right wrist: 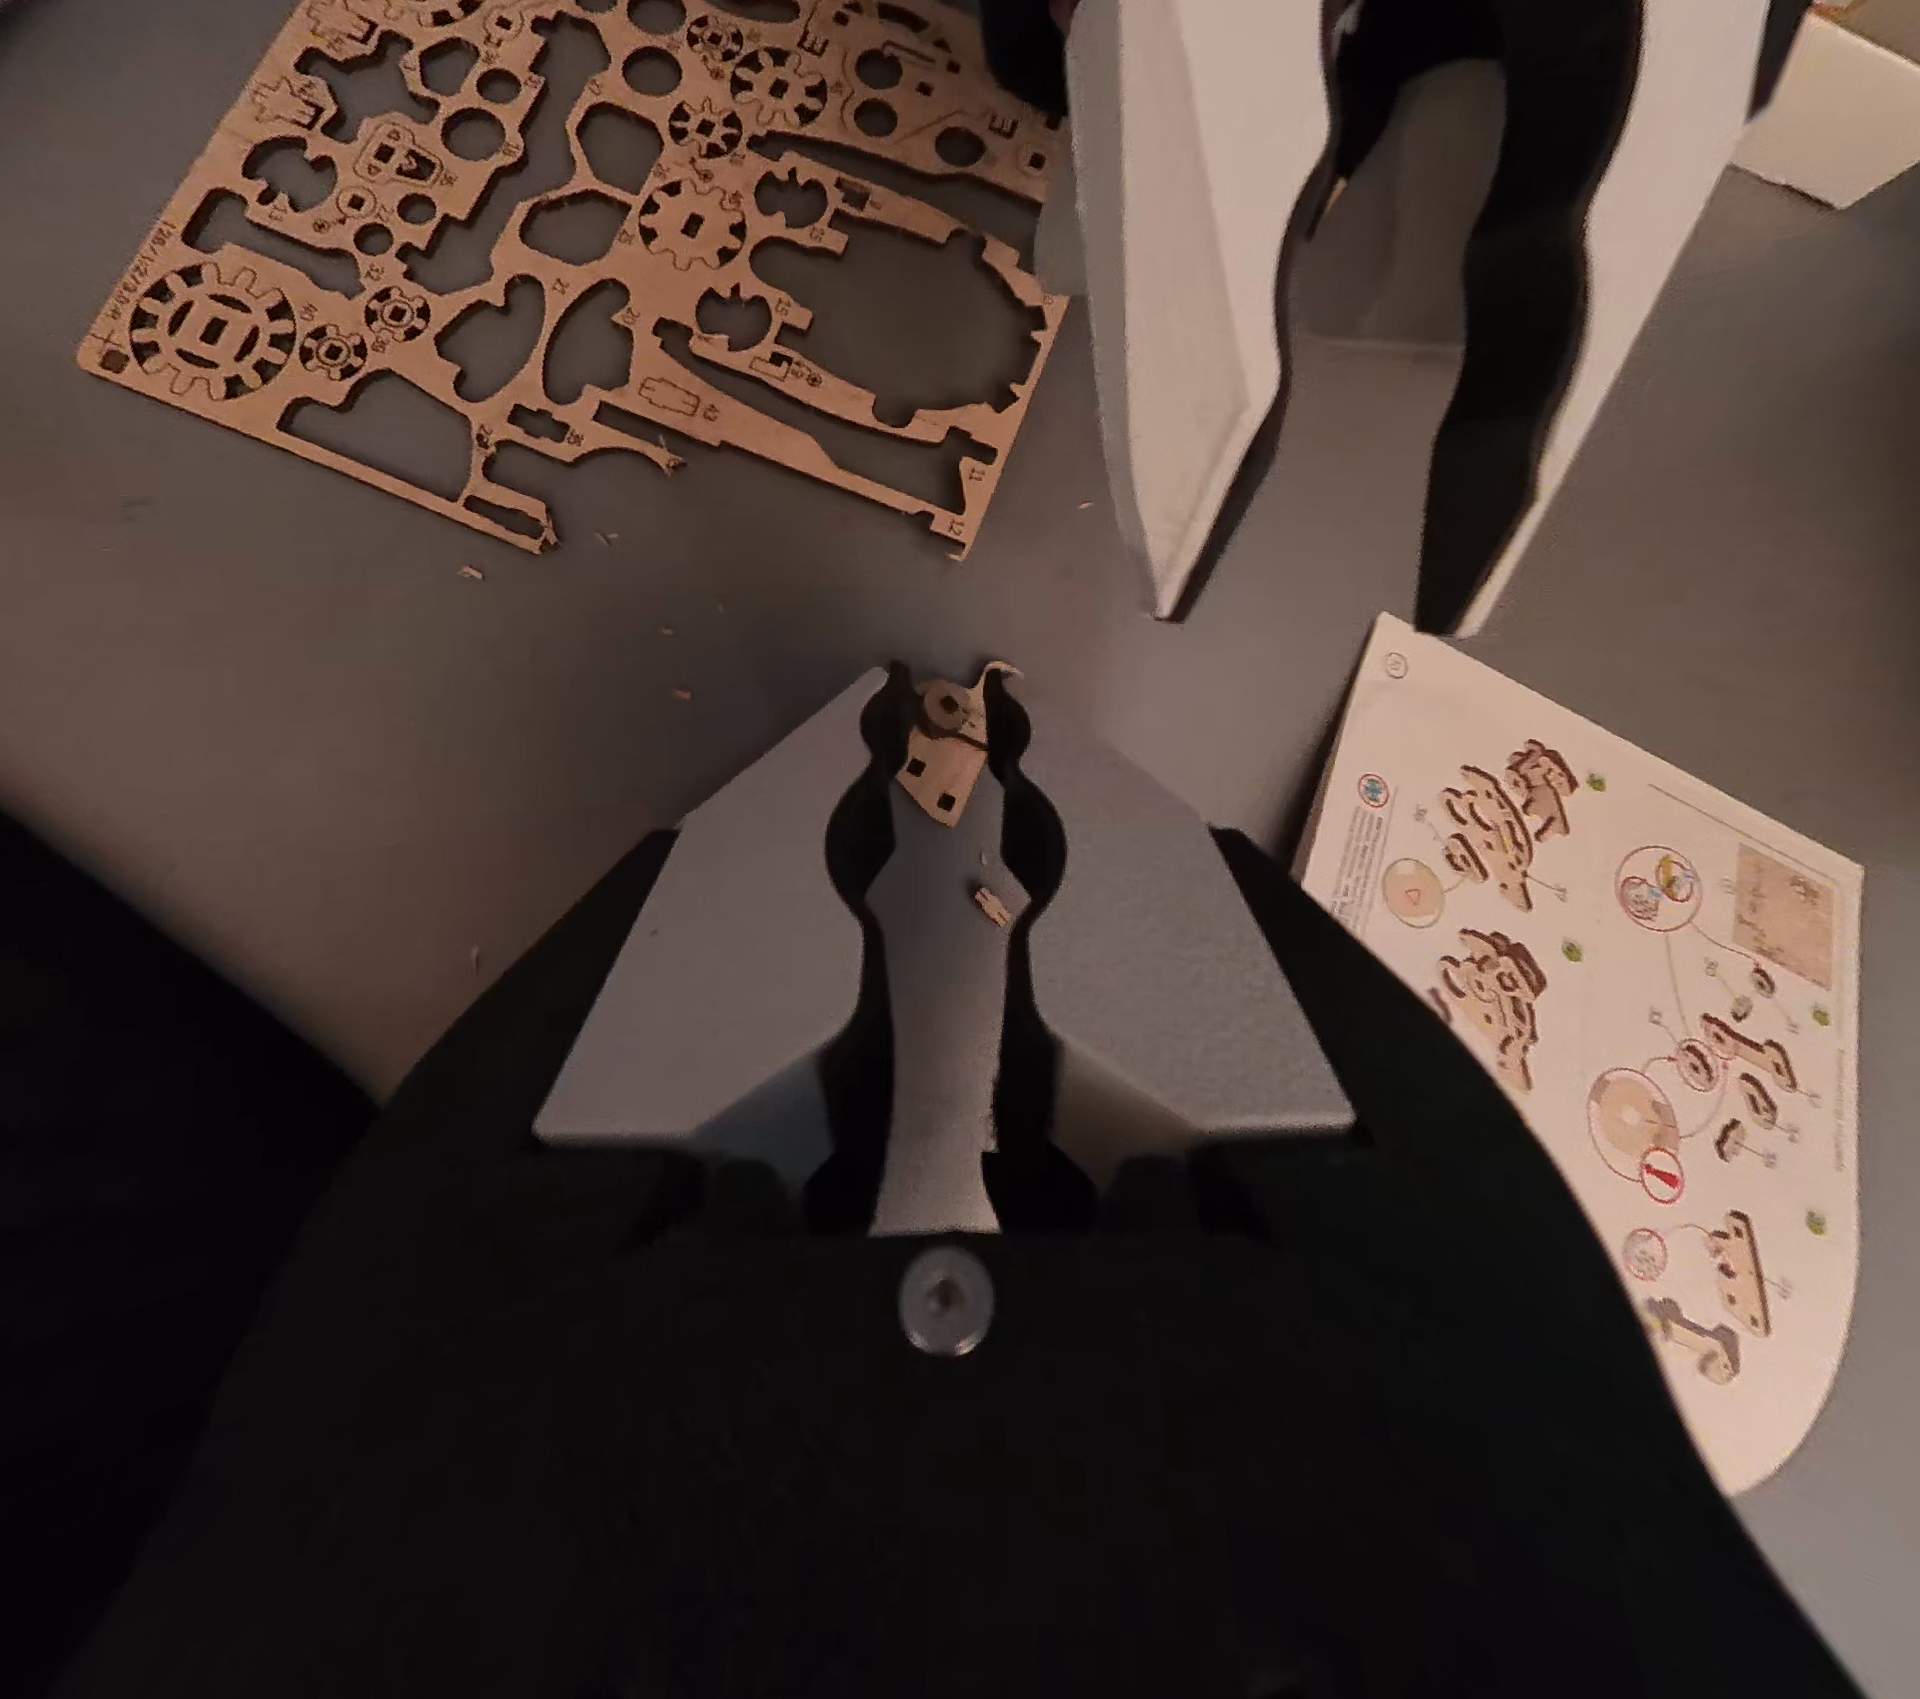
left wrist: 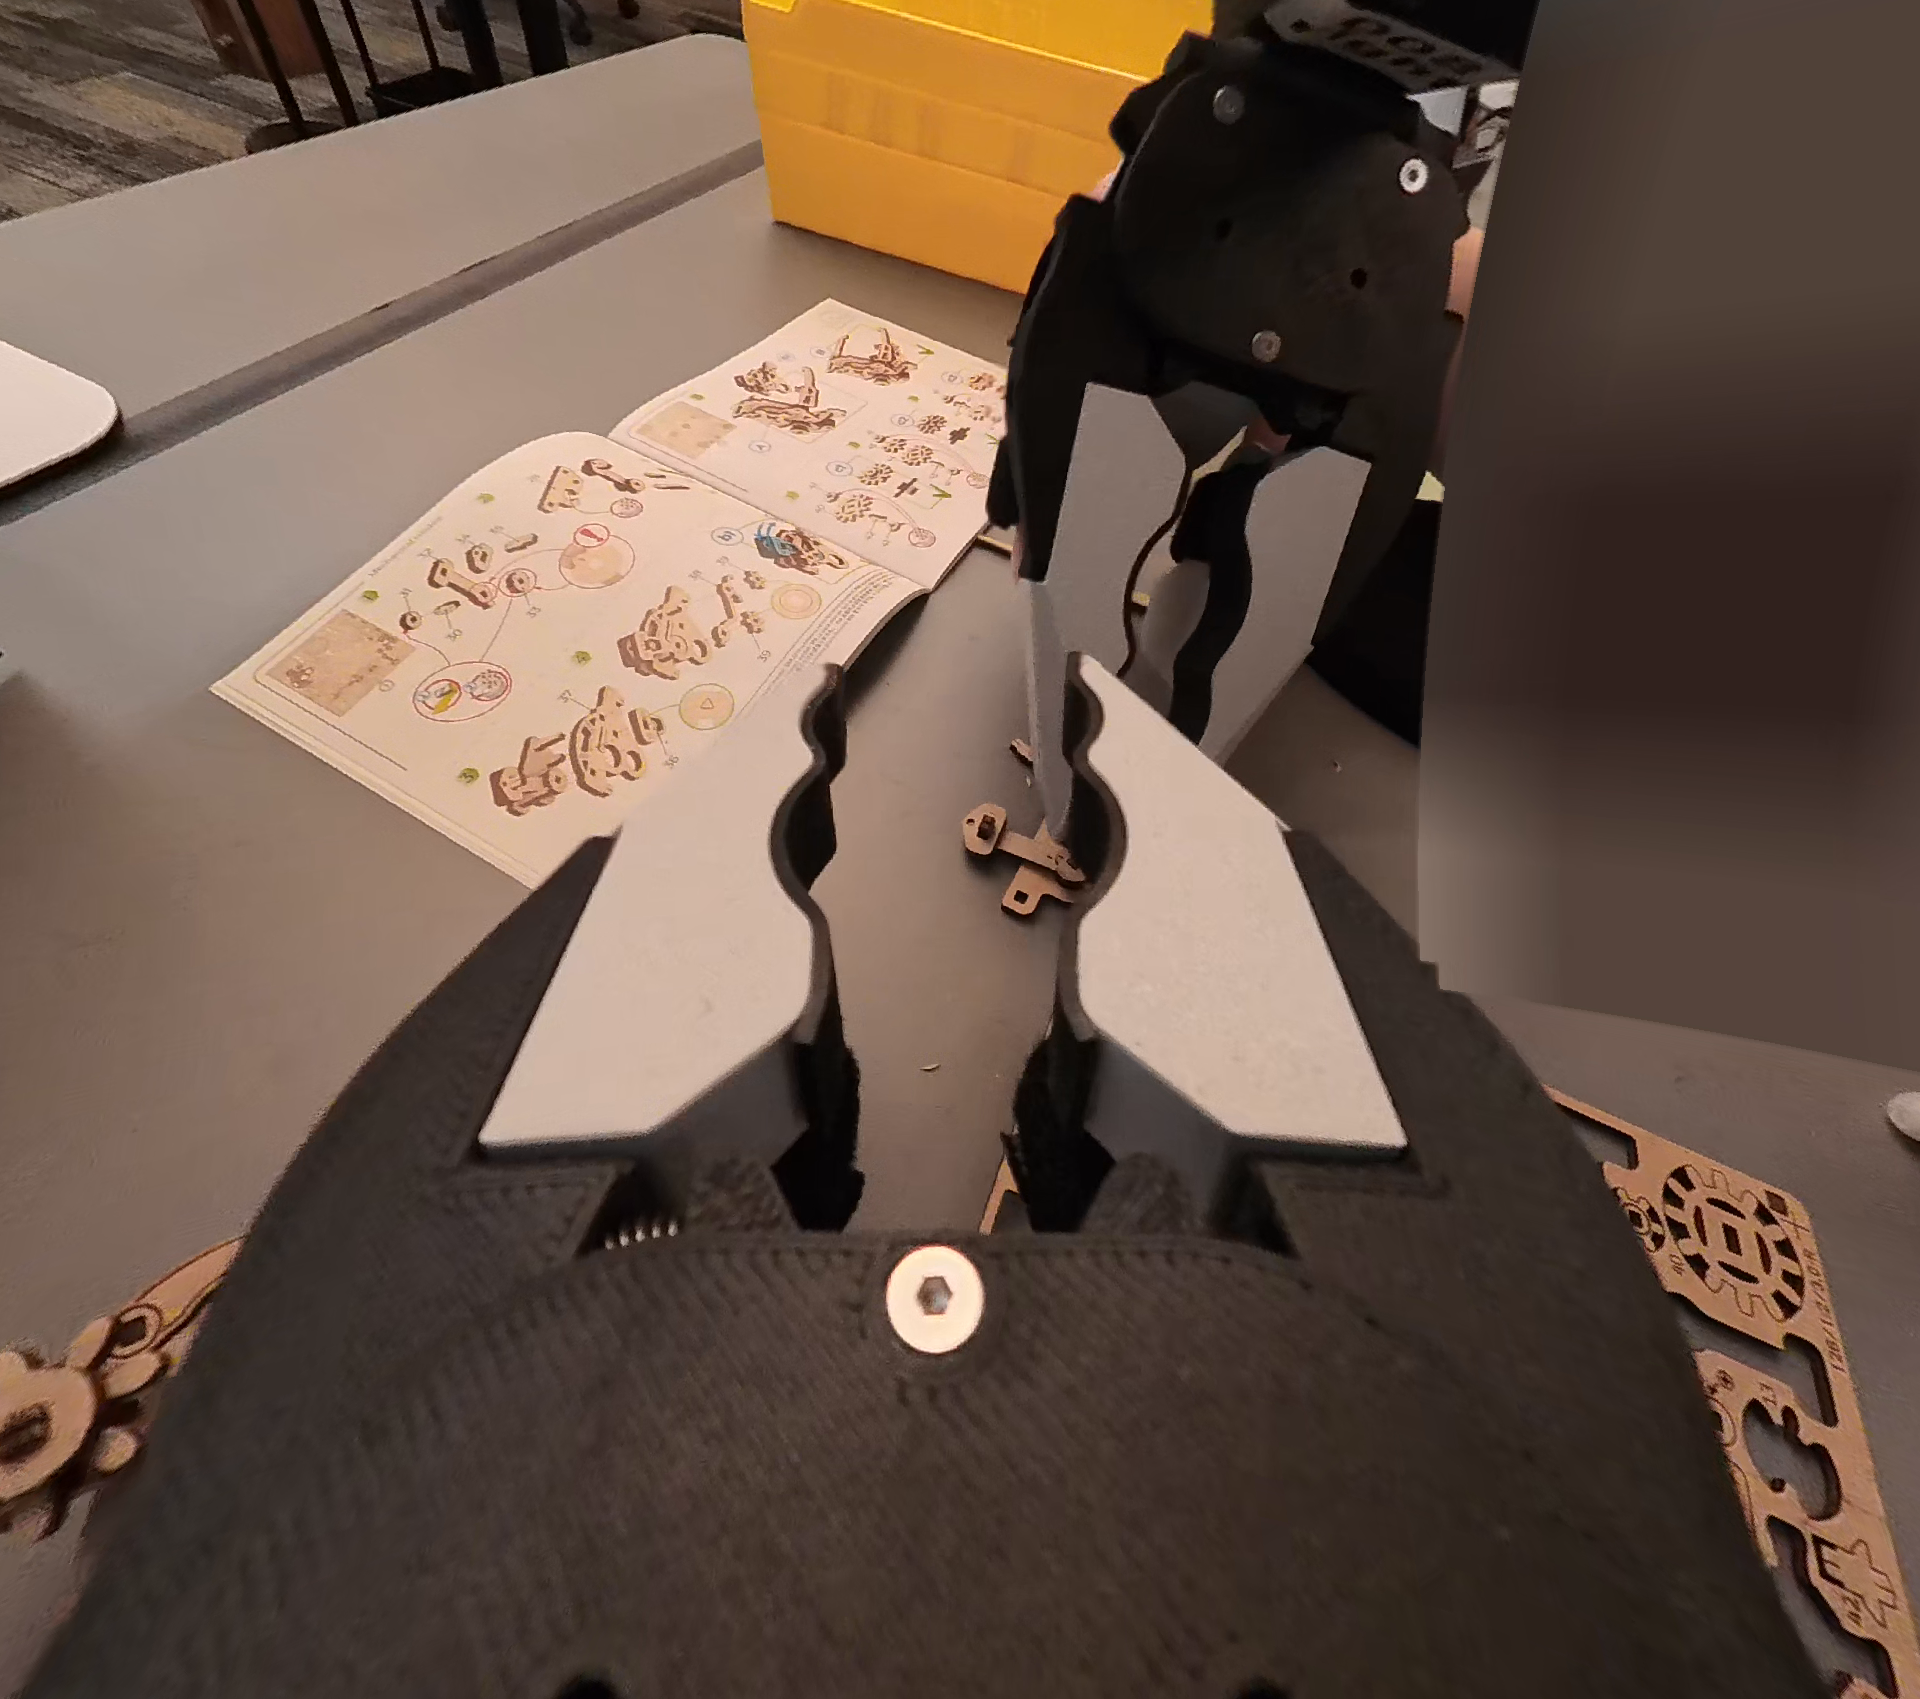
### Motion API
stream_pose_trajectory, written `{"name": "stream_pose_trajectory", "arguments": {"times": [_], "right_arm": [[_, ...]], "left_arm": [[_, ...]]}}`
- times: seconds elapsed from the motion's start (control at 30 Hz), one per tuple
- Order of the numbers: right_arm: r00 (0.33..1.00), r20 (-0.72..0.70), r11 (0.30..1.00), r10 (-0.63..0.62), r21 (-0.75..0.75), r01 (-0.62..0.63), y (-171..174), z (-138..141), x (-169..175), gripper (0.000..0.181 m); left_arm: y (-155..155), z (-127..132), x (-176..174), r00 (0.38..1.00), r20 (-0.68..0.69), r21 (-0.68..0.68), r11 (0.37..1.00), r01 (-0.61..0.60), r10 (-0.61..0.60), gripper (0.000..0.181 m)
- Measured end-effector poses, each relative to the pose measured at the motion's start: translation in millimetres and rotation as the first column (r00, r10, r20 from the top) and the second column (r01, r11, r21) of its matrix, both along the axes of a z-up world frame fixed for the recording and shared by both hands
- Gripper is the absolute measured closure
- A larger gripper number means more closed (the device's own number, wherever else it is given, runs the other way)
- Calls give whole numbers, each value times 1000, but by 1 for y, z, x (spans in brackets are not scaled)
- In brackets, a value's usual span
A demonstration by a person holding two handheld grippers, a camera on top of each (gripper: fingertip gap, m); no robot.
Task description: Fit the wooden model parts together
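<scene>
On the grey table (right wrist: 312, 714), the right gripper (right wrist: 945, 693) pinches the small wooden part (right wrist: 940, 771) at its jaw tips and could let it twist free, while the left gripper (left wrist: 951, 714), jaws apart and empty, hovers just short of it.

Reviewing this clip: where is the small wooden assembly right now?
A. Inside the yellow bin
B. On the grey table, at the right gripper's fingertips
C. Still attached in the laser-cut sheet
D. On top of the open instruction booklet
B: the small wooden assembly lies on the grey table between the tips of the right gripper, clear of the instruction booklet and the laser-cut sheet.
</scene>
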State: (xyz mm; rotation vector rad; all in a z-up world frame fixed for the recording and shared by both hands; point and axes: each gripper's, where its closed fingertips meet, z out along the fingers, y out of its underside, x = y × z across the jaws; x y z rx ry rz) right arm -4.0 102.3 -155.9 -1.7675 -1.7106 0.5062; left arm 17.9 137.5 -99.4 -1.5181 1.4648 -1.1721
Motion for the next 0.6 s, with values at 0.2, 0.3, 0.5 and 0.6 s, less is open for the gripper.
{"name": "stream_pose_trajectory", "arguments": {"times": [0.2,0.3,0.5,0.6], "right_arm": [[999,36,1000,10,-23,-9,0,-9,2,169],[998,56,1000,18,-20,-17,0,-14,3,170],[999,35,1000,20,-21,-20,-1,-15,1,173],[1000,7,1000,22,12,-22,0,-15,1,173]], "left_arm": [[-1,-2,1,1000,-11,2,1000,5,-5,141],[-1,-3,1,1000,-13,-4,1000,5,-6,141],[-2,-4,1,1000,-17,-2,1000,10,-10,141],[-3,-5,0,1000,-21,-1,1000,12,-12,141]]}}
